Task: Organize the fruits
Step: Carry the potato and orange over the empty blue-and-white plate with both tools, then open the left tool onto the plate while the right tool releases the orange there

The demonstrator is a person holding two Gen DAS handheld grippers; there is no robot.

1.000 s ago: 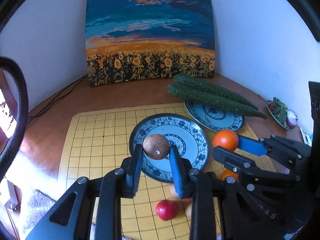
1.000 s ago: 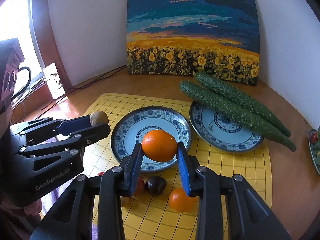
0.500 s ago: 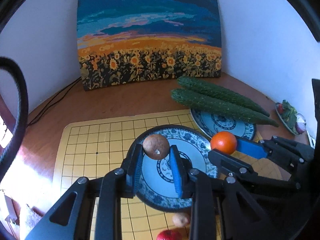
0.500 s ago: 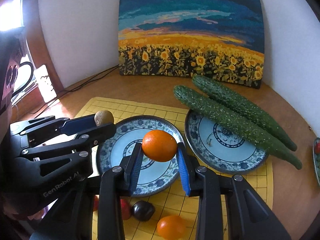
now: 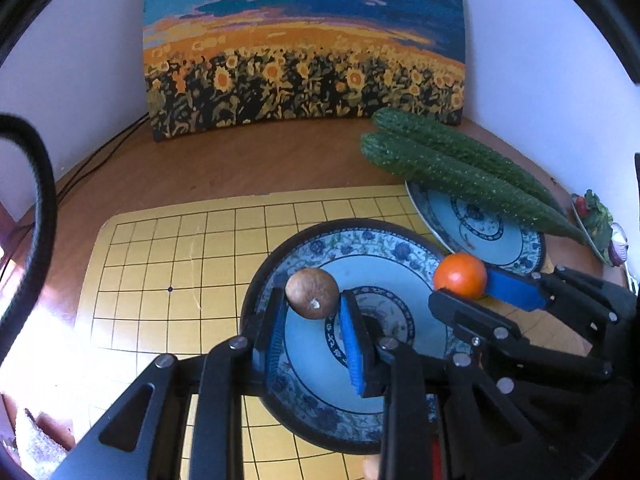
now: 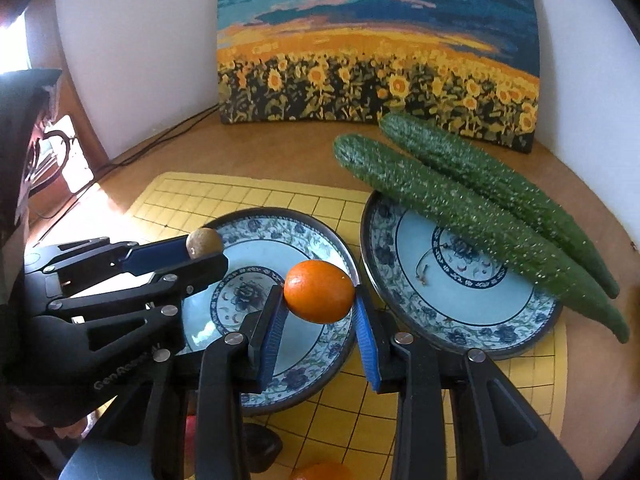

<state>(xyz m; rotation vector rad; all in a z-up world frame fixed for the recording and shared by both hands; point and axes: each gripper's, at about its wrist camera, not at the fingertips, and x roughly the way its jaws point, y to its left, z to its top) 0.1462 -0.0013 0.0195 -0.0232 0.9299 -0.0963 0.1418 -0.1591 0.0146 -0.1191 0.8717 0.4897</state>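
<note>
- The left claw is closed on a small round brown fruit, which sits pinched between the tips of its blue pads
- That brown fruit hangs in the air above the left part of a blue-and-white patterned plate
- The right claw is closed on an orange, gripped at its sides by blue pads
- The orange hangs above the right part of the same plate, close to its right rim
- In each wrist view the other claw shows from the side: the right one enters from the right edge, the left one from the left edge, both pointing towards the plate
- The plate sits on a yellow mat ruled with a black grid, which lies on a brown wooden bench
- A second patterned plate stands just beside the first, at the mat's right edge
- Two long bumpy green cucumbers lie side by side across the far rim of that second plate, their ends reaching out over the bench
- A sunflower-field painting leans against the white wall at the bench's far edge
- Black cables run along the bench's far left side
- At the near edge of the mat, below the right claw, a dark rounded fruit and the top of another orange are partly visible
- A small dish of mixed items sits at the bench's right edge; its contents are too small to tell
</note>
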